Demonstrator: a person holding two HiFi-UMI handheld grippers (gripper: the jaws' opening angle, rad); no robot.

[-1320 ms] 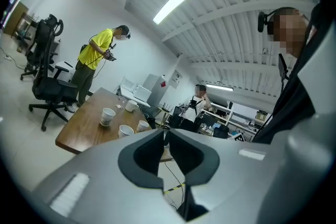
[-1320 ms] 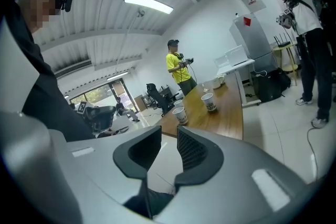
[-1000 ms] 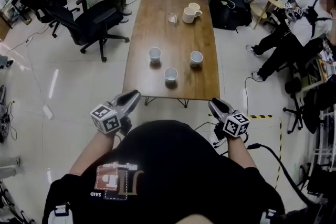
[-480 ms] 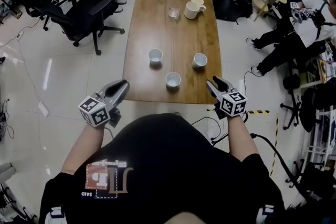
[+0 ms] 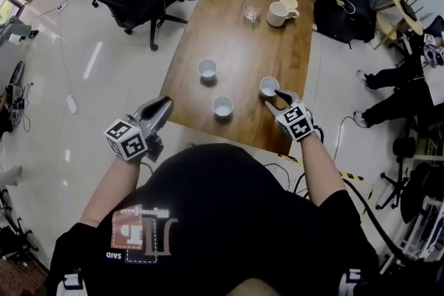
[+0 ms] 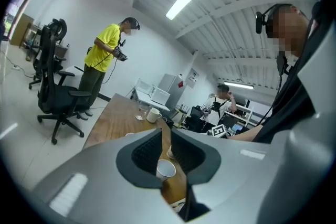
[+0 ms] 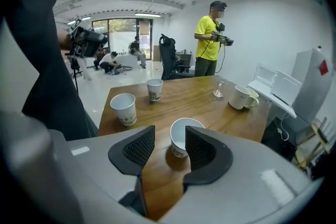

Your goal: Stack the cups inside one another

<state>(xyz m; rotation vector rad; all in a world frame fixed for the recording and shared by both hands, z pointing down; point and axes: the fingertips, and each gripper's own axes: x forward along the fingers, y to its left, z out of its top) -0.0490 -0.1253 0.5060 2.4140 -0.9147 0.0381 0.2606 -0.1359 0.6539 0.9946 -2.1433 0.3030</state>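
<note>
Three paper cups (image 5: 223,106), two mugs (image 5: 279,12), one glass (image 5: 251,12). Right gripper (image 5: 276,97) jaws opening, cup (image 5: 269,86) at tips; left gripper (image 5: 166,103) jaws narrowly apart.

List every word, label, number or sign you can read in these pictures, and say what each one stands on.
"SAID": white letters on the black shirt, under its orange-and-white graphic, in the head view.
Print near the base of the paper cups: too small to read.
Red sticker on the white box beyond the table's far end: too blurred to read.
Nothing else legible.
</note>
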